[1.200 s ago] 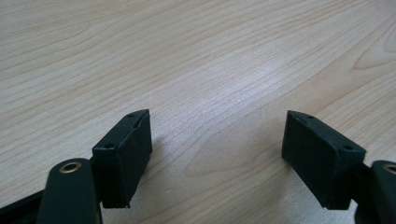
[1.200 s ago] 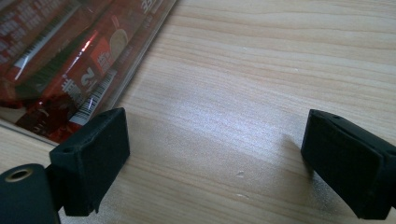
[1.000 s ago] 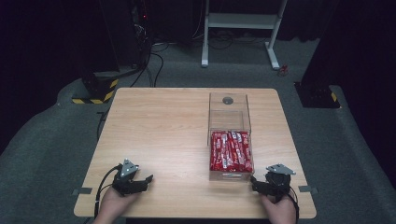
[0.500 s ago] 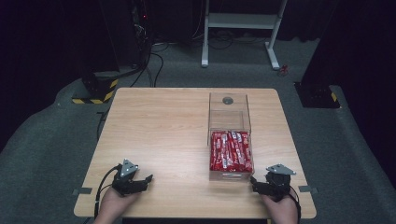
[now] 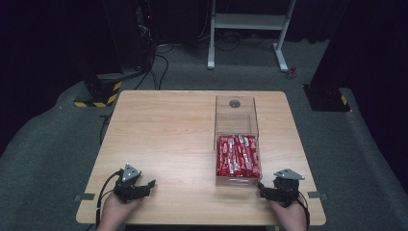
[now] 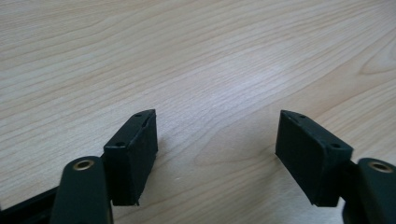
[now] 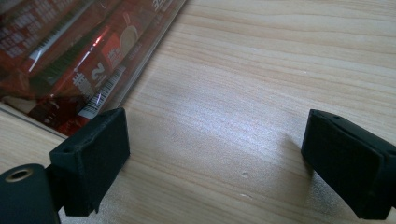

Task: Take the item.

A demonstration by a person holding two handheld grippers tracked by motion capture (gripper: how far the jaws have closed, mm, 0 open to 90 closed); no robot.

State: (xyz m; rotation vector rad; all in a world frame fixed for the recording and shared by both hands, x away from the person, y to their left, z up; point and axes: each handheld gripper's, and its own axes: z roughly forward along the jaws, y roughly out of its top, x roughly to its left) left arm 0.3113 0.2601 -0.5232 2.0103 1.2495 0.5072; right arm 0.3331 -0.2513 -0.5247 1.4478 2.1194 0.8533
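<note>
**Claws parked, box of bars untouched**

Left claw [image 5: 150, 183]: near table [image 5: 163, 130] edge, spread, empty, just narrowing slightly over bare wood. Right claw [image 5: 260, 185]: spread, empty, just beside clear box [image 5: 235, 108]. Red bars [image 5: 237, 155]: packed flat in box's near half, likely for easy picking; far half bare.

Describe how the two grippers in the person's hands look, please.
Both are black. The left gripper and the right gripper each carry a grey three-cornered plate on top. A black cable loops from the left one. Up close, each gripper has two blocky black jaws with small screw holes, on rounded black arms with a brass-coloured eyelet.
</note>
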